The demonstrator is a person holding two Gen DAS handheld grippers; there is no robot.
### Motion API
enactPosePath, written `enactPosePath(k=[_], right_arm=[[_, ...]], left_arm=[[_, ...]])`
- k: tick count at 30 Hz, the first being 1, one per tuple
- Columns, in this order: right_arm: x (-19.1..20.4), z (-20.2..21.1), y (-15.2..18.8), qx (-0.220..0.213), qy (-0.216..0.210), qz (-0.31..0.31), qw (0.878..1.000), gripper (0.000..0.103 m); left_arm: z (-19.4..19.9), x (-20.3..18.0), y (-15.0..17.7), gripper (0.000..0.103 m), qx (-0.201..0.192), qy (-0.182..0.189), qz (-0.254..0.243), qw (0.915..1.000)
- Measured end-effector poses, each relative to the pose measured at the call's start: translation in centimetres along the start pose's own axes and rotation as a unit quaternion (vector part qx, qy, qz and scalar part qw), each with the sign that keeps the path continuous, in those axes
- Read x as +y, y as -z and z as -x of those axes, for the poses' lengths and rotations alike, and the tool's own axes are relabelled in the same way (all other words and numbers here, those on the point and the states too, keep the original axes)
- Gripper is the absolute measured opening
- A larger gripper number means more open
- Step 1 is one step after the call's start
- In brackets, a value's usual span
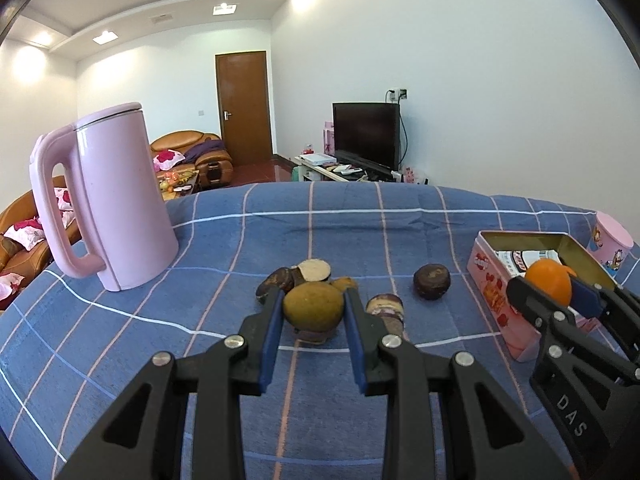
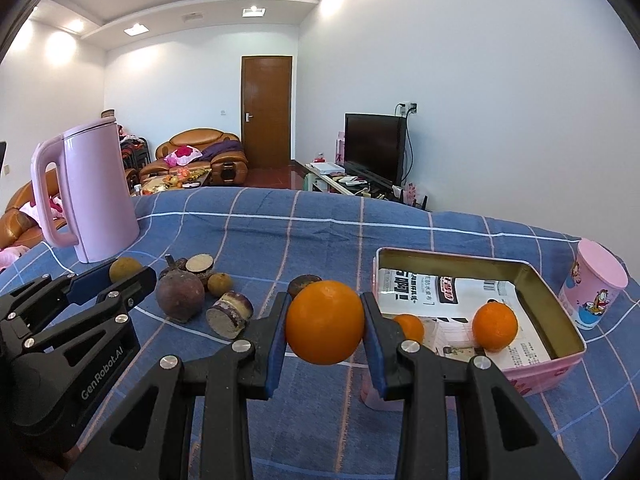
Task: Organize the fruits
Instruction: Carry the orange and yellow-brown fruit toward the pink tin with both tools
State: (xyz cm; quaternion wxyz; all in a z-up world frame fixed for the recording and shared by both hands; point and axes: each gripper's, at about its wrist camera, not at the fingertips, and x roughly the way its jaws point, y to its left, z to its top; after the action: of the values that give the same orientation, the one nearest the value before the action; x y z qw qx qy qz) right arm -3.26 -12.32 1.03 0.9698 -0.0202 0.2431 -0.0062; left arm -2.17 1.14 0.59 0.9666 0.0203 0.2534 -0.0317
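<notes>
An orange (image 2: 325,322) is clenched in the right tongs (image 2: 325,326), likely headed for the tin (image 2: 560,308); a brownish fruit (image 1: 313,305) is gripped by the left tongs (image 1: 313,308).

Matt checked cloth (image 2: 328,248), glossy metal tin (image 2: 560,312), smooth plastic jug (image 2: 100,200).
</notes>
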Motion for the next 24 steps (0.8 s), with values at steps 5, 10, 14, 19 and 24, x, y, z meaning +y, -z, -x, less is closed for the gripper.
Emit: enactPosePath(k=[5,10,14,19,24], right_arm=[[-0.5,0.4,0.2,-0.001,0.002,0.0,1.0,0.037],[-0.9,0.5,0.3,0.0,0.003,0.002,1.0,0.037],[-1.6,0.9,0.5,-0.002,0.007,0.005,1.0,0.037],[-2.7,1.1,0.6,-0.004,0.015,0.008,1.0,0.037],[-3.9,1.1,0.6,-0.004,0.022,0.006,1.0,0.037]], left_arm=[[0.0,-0.4,0.1,0.032,0.004,0.004,0.002,1.0],[0.3,-1.0,0.2,0.031,0.004,0.005,0.0,1.0],[0.3,-1.5,0.2,0.031,0.007,0.008,-0.001,0.9999],[0.3,-2.2,0.3,0.032,0.01,0.011,-0.001,0.9999],[0.3,-2.9,0.3,0.032,0.011,0.015,-0.001,0.9998]])
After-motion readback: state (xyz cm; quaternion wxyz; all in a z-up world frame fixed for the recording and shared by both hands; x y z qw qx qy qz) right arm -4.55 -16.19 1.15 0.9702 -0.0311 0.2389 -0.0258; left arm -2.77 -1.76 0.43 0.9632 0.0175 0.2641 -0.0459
